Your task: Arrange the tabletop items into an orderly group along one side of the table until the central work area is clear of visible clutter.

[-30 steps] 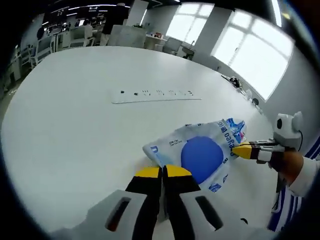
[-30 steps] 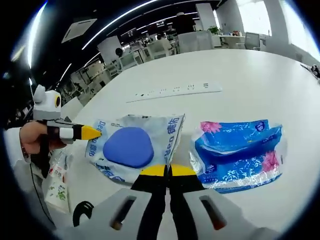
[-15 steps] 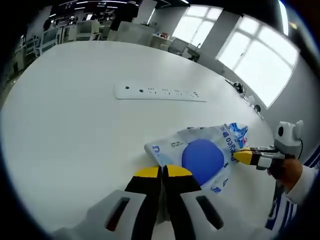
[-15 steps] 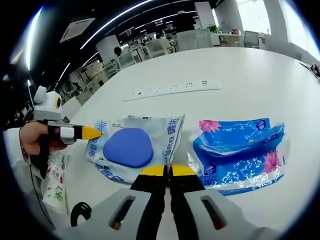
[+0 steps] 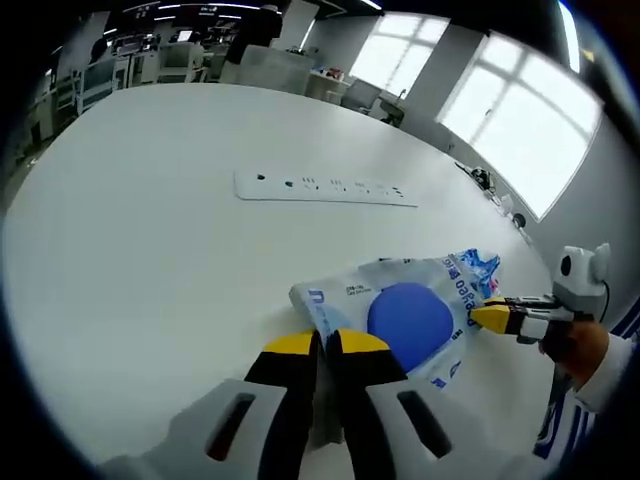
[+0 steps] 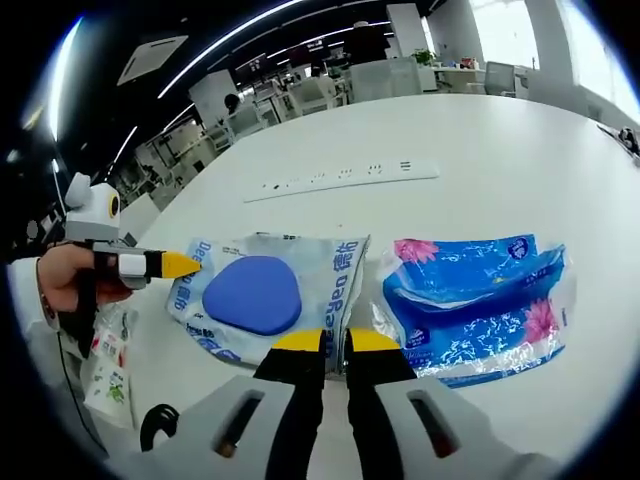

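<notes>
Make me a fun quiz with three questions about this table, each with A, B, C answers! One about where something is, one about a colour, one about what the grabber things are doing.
1. Where does the power strip lie?
A. On the table, beyond the two packs
B. On top of the blue tissue pack
C. On the floor

2. What colour is the big round patch on the white pack?
A. Red
B. Blue
C. Green

3. How are the right gripper's fingers?
A. Spread wide around the power strip
C. Clamped on a cup
B. Slightly parted at the white pack's near edge

Answers:
1. A: the right gripper view shows the strip farther off than the white pack and the blue tissue pack.
2. B: the patch is plainly blue.
3. B: a thin gap shows between the yellow tips.
</notes>
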{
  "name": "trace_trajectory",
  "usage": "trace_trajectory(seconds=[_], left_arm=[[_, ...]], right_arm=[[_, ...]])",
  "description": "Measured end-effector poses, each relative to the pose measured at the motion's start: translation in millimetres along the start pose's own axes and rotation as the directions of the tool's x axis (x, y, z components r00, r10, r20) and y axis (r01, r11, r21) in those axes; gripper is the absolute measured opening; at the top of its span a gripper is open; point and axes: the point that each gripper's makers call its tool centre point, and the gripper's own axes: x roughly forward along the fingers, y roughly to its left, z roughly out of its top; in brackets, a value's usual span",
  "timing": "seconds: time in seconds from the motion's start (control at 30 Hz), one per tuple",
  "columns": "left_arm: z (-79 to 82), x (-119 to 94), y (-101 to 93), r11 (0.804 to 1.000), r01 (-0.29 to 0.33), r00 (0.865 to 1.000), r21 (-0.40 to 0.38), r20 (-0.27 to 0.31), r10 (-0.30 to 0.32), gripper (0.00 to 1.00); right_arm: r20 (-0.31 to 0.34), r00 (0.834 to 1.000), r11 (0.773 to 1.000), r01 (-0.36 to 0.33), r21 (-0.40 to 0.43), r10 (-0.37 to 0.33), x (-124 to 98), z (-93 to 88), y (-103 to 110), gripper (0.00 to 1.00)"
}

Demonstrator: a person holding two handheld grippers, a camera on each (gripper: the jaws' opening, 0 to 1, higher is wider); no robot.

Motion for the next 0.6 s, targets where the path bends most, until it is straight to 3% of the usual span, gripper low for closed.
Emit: trace_trajectory(seconds=[0.3, 0.6], left_arm=[[0.7, -2.4, 1.9, 1.0, 0.0, 1.0, -0.012, 0.004, 0.0, 0.06], [3.1, -3.9, -2.9, 1.0, 0.017, 1.0, -0.015, 0.009, -0.017, 0.18]], right_arm=[[-0.005, 1.0, 1.0, 0.006, 0.002, -0.006, -1.6, -1.8, -0.1, 0.08], [0.0, 1.0, 1.0, 0.014, 0.002, -0.014, -5.0, -0.1, 0.4, 0.1]])
